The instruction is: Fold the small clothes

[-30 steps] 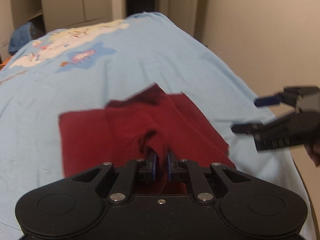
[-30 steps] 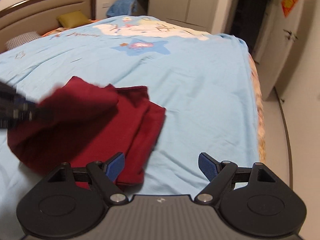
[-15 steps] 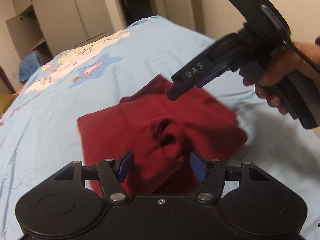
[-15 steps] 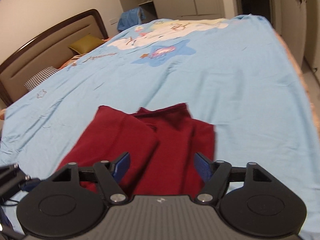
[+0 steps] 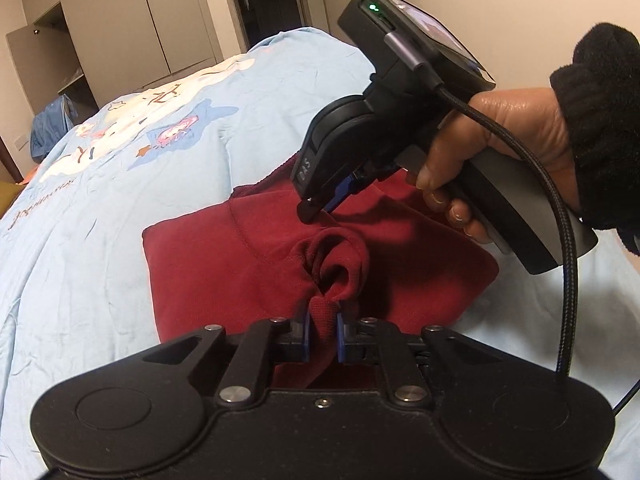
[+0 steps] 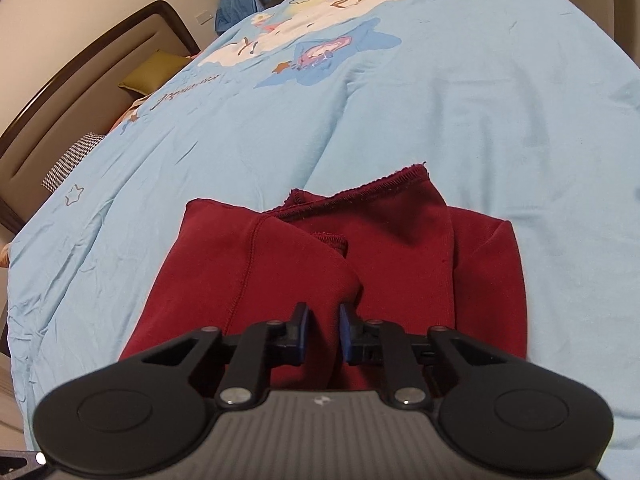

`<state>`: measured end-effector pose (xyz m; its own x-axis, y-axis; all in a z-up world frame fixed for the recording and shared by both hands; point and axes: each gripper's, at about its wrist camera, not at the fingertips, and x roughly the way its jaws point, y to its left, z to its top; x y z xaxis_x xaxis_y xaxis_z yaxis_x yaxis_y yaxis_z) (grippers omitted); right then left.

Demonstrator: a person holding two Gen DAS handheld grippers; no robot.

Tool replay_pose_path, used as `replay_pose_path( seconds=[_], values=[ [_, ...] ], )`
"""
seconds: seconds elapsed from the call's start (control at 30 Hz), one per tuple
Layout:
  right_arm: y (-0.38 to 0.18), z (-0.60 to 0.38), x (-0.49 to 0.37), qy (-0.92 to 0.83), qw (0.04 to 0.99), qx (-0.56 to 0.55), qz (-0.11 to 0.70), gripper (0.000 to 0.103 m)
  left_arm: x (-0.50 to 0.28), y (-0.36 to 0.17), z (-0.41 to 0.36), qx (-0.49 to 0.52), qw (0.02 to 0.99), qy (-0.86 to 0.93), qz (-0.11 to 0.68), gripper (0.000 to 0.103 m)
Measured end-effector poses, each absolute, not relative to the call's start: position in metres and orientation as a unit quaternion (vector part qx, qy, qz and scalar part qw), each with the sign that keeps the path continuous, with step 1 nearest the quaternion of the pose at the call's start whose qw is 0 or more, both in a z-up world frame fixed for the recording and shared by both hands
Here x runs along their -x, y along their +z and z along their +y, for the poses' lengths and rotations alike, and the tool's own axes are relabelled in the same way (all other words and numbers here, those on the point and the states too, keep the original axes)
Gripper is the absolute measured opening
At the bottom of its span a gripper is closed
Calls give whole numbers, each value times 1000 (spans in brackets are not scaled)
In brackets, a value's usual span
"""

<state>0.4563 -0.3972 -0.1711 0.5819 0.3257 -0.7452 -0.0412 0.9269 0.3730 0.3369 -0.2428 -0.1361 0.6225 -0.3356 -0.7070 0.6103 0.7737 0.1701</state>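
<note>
A dark red garment lies partly folded on the light blue bedspread. My left gripper is shut on a bunched ridge of its near edge. My right gripper, seen from the side in the left wrist view, points down onto the garment's far part. In the right wrist view the right gripper has its jaws narrowed around a fold of the red garment, with cloth between the blue pads.
The bedspread carries a cartoon print. A wooden headboard and pillows are at the left. Wardrobe doors and a blue cloth bundle stand beyond the bed. A wall is at the right.
My left gripper opened, then shut again on the garment's near edge. My right gripper came in over the garment and narrowed from wide open onto a fold.
</note>
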Motion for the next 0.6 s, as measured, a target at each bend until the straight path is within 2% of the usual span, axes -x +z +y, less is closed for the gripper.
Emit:
replay_pose_path(
  seconds=[0.17, 0.6],
  values=[
    [-164, -395, -454, 104, 883, -154, 431, 6, -337, -133, -241, -195, 880, -271, 338, 11],
    [-120, -402, -424, 93, 923, -53, 368, 5, -327, -129, -253, -150, 882, -294, 335, 11]
  ],
)
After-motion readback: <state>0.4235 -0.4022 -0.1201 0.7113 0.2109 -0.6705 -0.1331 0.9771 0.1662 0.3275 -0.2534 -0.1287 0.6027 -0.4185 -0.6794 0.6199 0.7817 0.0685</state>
